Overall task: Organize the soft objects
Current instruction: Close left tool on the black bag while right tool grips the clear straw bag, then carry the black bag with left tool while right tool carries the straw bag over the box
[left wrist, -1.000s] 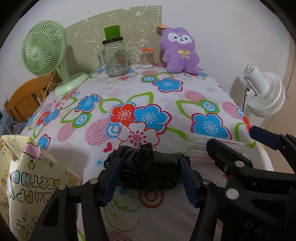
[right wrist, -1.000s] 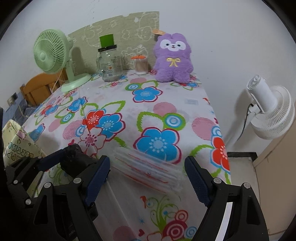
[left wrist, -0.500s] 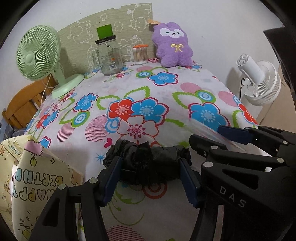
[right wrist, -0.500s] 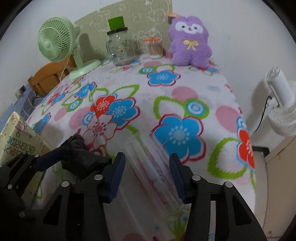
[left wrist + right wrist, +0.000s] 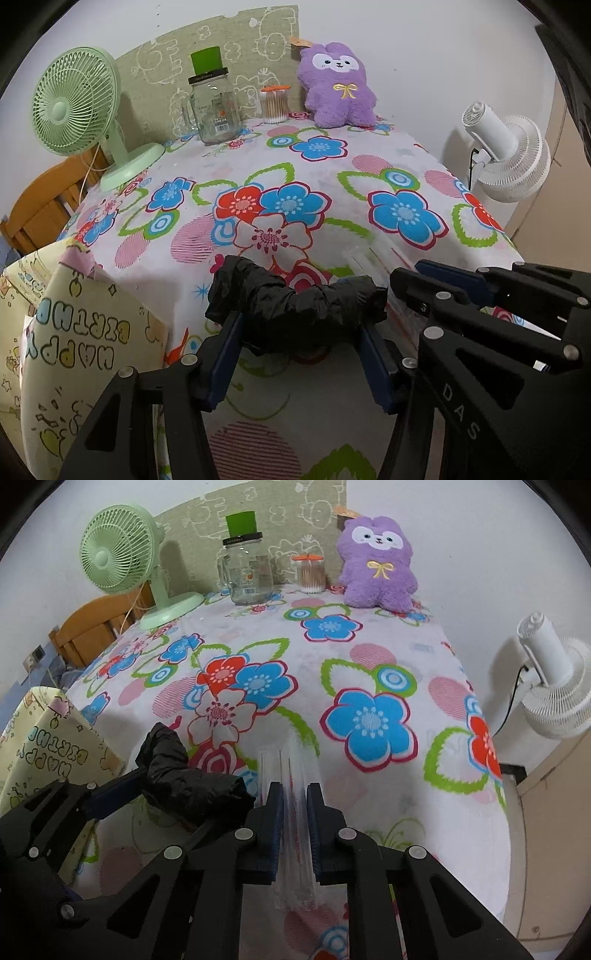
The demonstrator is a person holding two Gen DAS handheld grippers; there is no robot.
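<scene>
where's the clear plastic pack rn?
The clear plastic pack is at the near edge of the floral tablecloth, pinched in the right gripper, just right of the black bag roll held by the left gripper.

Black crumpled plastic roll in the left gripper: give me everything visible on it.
The black crumpled plastic roll looks like thin, glossy, wrinkled film twisted into a soft sausage, lying crosswise between the blue pads of the left gripper, which press on its two ends. One end flares up into a loose bunched knob. It sits near the front edge of the flowered tablecloth, beside the clear plastic packet pinched by the right gripper.
</scene>
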